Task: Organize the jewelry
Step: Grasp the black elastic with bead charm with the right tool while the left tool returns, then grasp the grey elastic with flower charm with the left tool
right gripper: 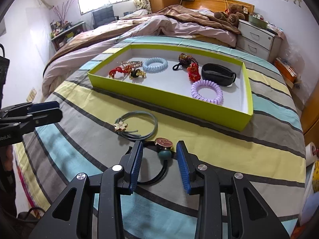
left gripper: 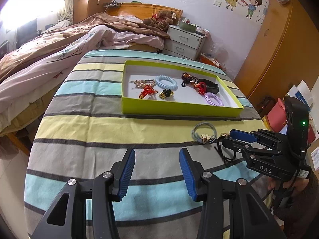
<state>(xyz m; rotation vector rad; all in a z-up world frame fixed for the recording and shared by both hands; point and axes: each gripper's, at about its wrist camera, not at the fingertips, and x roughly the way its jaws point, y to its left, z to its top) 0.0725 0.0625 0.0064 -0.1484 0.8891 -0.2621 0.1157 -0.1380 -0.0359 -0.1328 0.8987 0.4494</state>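
A lime-green tray (left gripper: 179,110) (right gripper: 159,99) on the striped cloth holds several pieces: a blue coil hair tie (right gripper: 154,64), a purple coil hair tie (right gripper: 206,91), a black band (right gripper: 218,74) and red and gold ornaments. In front of the tray lies a grey hair tie with a flower charm (left gripper: 206,138) (right gripper: 120,126). Next to it is a black hair tie with a round charm and teal bead (right gripper: 165,154) (left gripper: 225,156). My right gripper (right gripper: 159,145) (left gripper: 226,138) stands open around that bead, pads apart from it. My left gripper (left gripper: 157,153) (right gripper: 57,109) is open and empty, to the left.
The striped tablecloth (left gripper: 89,127) covers a table whose edges fall away left and right. A bed with rumpled quilts (left gripper: 59,45) lies behind it, with a white nightstand (left gripper: 183,41) and a wooden wardrobe (left gripper: 279,45) at the right. Boxes and bags crowd the floor at far right.
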